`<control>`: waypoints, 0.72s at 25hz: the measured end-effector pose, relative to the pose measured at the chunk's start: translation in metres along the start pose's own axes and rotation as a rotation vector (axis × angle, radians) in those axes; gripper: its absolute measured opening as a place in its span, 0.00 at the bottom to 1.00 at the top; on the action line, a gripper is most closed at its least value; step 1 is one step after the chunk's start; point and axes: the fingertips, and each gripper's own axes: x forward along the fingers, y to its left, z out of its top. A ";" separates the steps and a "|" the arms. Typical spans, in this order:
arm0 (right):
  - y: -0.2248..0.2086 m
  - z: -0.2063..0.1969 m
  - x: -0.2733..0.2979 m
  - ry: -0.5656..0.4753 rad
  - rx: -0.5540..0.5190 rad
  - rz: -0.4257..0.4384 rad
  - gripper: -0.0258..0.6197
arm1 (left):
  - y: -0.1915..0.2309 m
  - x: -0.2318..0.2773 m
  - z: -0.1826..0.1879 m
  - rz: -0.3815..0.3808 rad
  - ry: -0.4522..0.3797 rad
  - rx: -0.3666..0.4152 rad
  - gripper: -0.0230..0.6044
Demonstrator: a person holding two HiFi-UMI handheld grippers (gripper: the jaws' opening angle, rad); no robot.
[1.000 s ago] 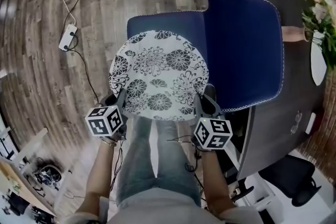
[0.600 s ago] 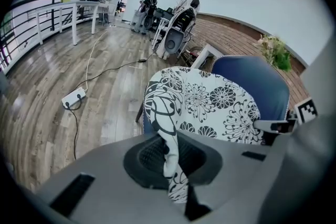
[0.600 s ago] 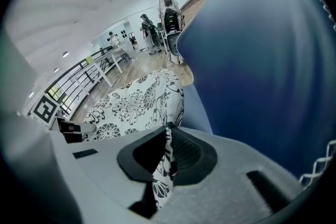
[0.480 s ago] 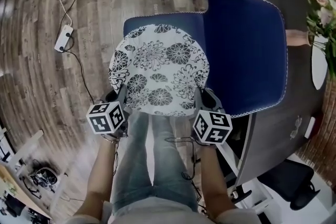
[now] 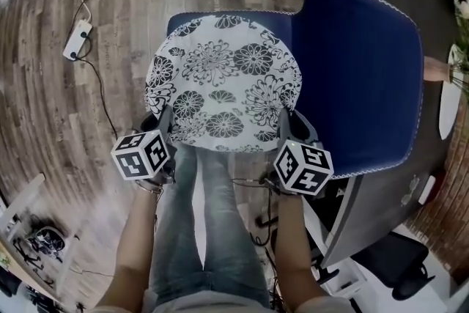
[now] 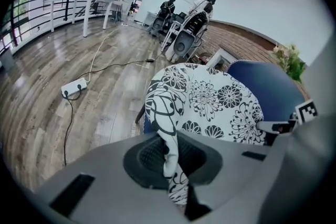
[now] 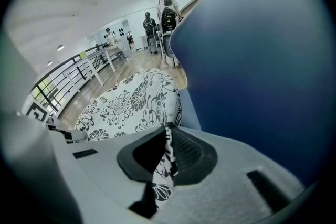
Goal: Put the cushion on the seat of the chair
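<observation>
A round white cushion (image 5: 222, 79) with black flower print hangs flat over the seat (image 5: 178, 26) of a blue chair, covering most of it. The chair's blue backrest (image 5: 363, 77) stands to the right. My left gripper (image 5: 167, 124) is shut on the cushion's near-left edge (image 6: 169, 160), and my right gripper (image 5: 284, 122) is shut on its near-right edge (image 7: 167, 157). In the left gripper view the cushion (image 6: 210, 99) spreads toward the backrest (image 6: 273, 86). The right gripper view has the cushion (image 7: 126, 105) at left and the backrest (image 7: 257, 60) filling the right.
A white power strip (image 5: 77, 39) with cables lies on the wood floor at left. A dark table (image 5: 440, 143) runs along the right behind the chair, with flowers (image 5: 462, 48) on it. The person's legs (image 5: 212, 231) are just below the grippers. People and office chairs (image 6: 184, 23) stand far off.
Both grippers have carried the cushion forward and further over the chair's seat; less of the seat shows now. The grip on both edges is unchanged.
</observation>
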 end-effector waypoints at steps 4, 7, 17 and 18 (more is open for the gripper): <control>-0.009 0.003 0.015 0.015 -0.029 -0.027 0.09 | 0.002 0.007 -0.004 0.006 0.006 -0.019 0.07; -0.012 0.003 0.026 0.028 -0.106 -0.069 0.09 | 0.005 0.011 -0.006 0.007 0.017 -0.017 0.07; -0.021 0.000 0.050 0.064 -0.247 -0.135 0.10 | 0.002 0.013 -0.010 0.003 0.037 0.051 0.07; -0.021 -0.001 0.051 0.064 -0.245 -0.138 0.10 | 0.002 0.013 -0.010 0.006 0.036 0.055 0.07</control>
